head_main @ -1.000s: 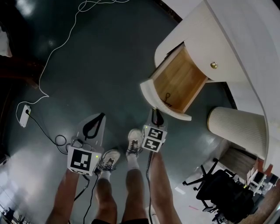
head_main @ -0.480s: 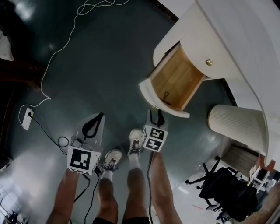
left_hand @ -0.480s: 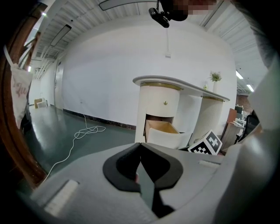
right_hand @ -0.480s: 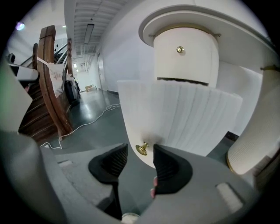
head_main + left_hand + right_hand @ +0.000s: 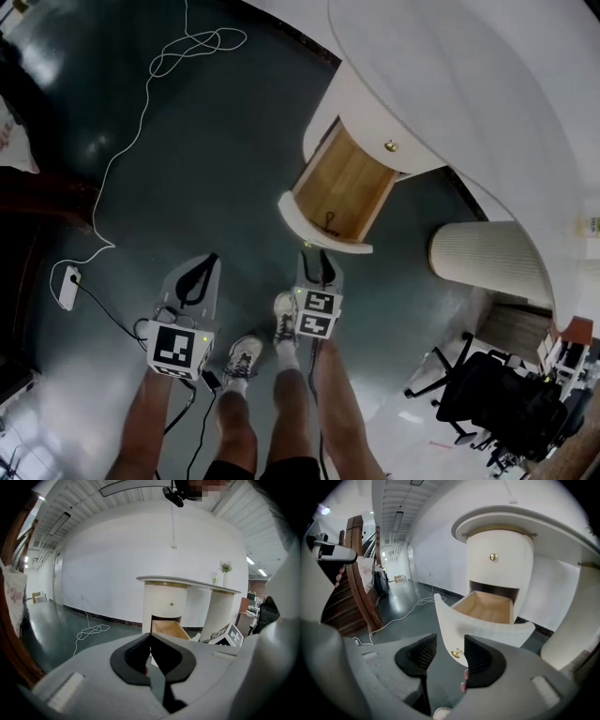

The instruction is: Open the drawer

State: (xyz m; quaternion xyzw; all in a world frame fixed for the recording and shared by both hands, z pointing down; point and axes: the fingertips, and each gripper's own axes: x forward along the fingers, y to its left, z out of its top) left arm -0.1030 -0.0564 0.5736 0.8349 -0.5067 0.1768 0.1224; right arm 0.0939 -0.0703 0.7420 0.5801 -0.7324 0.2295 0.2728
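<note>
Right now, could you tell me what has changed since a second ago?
The right gripper has just been opening its jaws, letting go of the brass knob, now free ahead of them. The drawer stays pulled out; the left gripper stays shut and empty.

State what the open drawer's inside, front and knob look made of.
Drawer inside: bare light wood, honey-toned and matte. Drawer front: probably painted wood, going by its smooth cream coat. Knob: likely brass, given its shiny gold glint.
</note>
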